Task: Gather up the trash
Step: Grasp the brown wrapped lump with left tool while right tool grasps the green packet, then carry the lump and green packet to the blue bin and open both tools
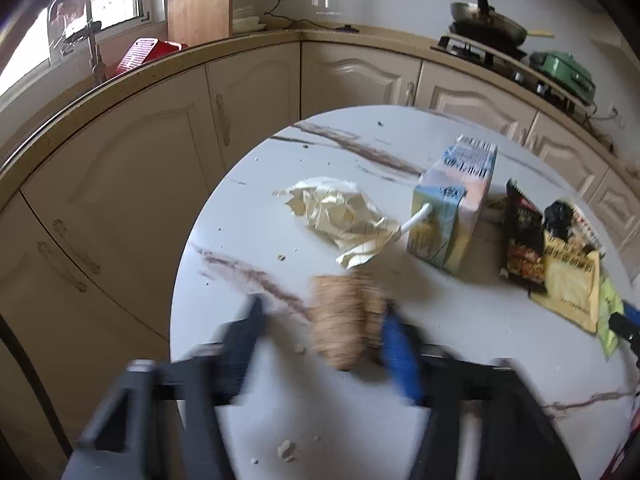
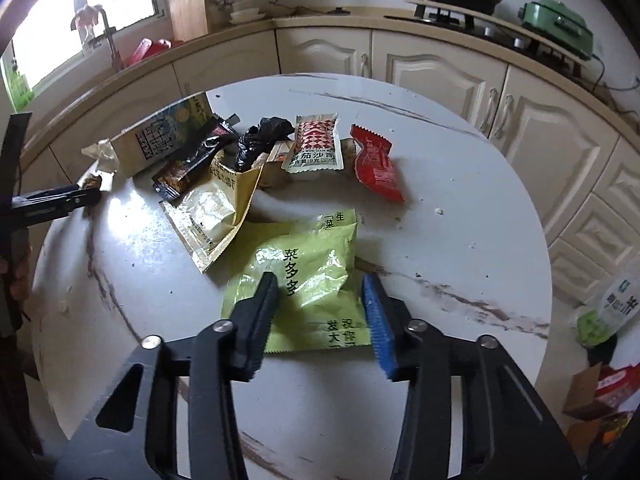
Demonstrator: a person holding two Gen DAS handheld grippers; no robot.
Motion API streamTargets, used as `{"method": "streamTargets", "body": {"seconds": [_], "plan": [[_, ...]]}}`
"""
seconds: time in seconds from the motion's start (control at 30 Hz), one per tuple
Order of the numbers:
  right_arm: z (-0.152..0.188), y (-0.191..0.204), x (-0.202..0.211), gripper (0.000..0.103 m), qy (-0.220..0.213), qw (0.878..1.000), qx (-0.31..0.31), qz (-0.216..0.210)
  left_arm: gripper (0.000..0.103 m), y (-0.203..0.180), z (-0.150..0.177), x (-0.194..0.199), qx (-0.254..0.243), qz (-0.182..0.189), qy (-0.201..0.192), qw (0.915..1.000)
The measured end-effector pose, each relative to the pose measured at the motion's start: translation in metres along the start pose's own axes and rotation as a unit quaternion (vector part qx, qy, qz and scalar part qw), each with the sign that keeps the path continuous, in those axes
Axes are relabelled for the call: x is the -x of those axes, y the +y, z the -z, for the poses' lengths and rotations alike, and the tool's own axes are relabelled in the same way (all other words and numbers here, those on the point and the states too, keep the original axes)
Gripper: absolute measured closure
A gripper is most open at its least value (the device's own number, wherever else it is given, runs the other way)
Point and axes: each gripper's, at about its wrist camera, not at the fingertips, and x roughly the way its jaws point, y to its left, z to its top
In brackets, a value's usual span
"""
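In the left wrist view, the left gripper [image 1: 324,308] hangs low over the round white table [image 1: 248,200], and this part of the picture is blurred. Its fingers are apart. A short brown ribbed roll [image 1: 340,324] stands between them, close against the blue finger [image 1: 400,356], while the black finger [image 1: 248,336] stays clear of it, so there is no clamp on it. From the roll, a crumpled pale paper [image 1: 340,212] lies at 12 o'clock, and a drink carton [image 1: 452,208] with a straw lies on its side at 1 o'clock. Dark and yellow wrappers [image 1: 560,272] lie at 3 o'clock.

In the right wrist view, the right gripper [image 2: 320,300] is above a green snack packet [image 2: 304,280] lying flat near the table's 6 o'clock edge. Its fingers are apart and straddle the packet, black on its left part and blue at its right edge; I see no pinch in the film. At 11 o'clock from the packet lies a torn yellow pouch [image 2: 216,216]. At 12 o'clock are a black crumpled bag [image 2: 260,140] and a white sauce sachet [image 2: 316,144]. A red wrapper [image 2: 376,164] lies at 1 o'clock.
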Motion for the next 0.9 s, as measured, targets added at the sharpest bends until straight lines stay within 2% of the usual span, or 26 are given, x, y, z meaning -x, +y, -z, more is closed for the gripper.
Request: {"method": "streamTargets", "body": {"seconds": [0.13,0.2,0.3,0.53,0.9], "plan": [[0.005,-0.002,0.004,0.077,-0.005,1.0,-0.01,-0.015,0.075,-0.004,0.004,0.0,0.0,0.015,-0.001,0.9999],[0.009,-0.001,0.007,0.087,-0.007,1.0,-0.011,-0.019,0.075,-0.007,0.006,0.002,-0.002,0.019,-0.003,0.9998],[0.017,-0.001,0.012,0.092,-0.014,0.999,-0.014,-0.031,0.075,-0.015,0.016,0.013,-0.011,0.027,-0.011,0.9995],[0.029,0.001,0.031,0.094,-0.034,0.997,-0.032,-0.059,0.075,-0.047,0.038,0.059,-0.036,0.068,-0.034,0.9965],[0.045,-0.004,0.077,0.096,-0.07,0.995,-0.04,-0.065,0.075,-0.108,0.062,0.124,-0.086,0.128,-0.061,0.9862]]}}
